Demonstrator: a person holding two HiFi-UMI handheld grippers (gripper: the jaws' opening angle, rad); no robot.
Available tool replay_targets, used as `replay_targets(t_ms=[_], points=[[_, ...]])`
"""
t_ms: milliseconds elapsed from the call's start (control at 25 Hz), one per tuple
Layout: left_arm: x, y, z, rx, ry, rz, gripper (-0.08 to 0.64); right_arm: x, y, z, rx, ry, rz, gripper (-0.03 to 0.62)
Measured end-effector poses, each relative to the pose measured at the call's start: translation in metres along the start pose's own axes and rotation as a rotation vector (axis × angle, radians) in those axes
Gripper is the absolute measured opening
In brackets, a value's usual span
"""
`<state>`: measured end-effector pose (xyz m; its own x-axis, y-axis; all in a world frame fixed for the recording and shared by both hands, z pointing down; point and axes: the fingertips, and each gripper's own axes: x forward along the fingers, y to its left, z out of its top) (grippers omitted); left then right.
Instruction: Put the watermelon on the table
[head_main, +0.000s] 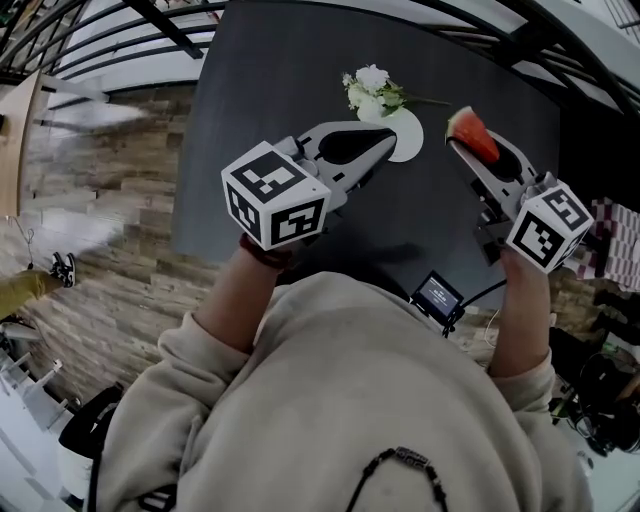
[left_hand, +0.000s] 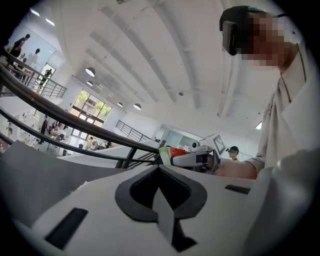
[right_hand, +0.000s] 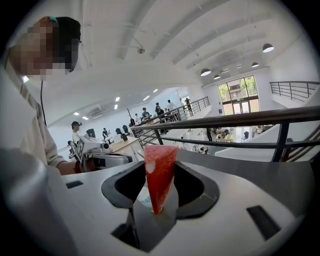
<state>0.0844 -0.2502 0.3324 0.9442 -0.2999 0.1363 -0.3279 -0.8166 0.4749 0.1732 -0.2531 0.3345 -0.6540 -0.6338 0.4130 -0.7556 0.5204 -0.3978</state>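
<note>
The head view alone shows the layout. A dark table (head_main: 300, 100) lies below, with flowers (head_main: 372, 92) at its far side. A white disc (head_main: 410, 142) sits just beside the flowers, partly under the tip of the left gripper (head_main: 388, 140). A small screen (head_main: 438, 292) sits at the near edge, between the person's forearms. Here the right gripper (head_main: 468, 150) reaches over the right part of the table with the watermelon (head_main: 472, 132) at its tip. This view does not settle whether the slice touches the top. The right gripper view gives the grip. The jaws are clamped on the lower part of the red wedge, which stands up from between them with its broad end uppermost and a pale patch on its face. Behind it runs a railing (right_hand: 225, 122) with a bright hall beyond. The left gripper view shows its own jaws pressed together at the tips, with only the dark hollow behind them and nothing held. To its right, past the tips, the other gripper shows side-on. Only here is the slice's green rind visible, next to the red flesh.
</note>
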Motion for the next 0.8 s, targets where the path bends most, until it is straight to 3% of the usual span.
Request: replay_targets(t_ms=[800], points=[[-0.024, 0.051, -0.019, -0.117, 0.013, 0.023, 0.003, 0.072, -0.010, -0.016, 0.016, 0.093, -0.033, 0.189]])
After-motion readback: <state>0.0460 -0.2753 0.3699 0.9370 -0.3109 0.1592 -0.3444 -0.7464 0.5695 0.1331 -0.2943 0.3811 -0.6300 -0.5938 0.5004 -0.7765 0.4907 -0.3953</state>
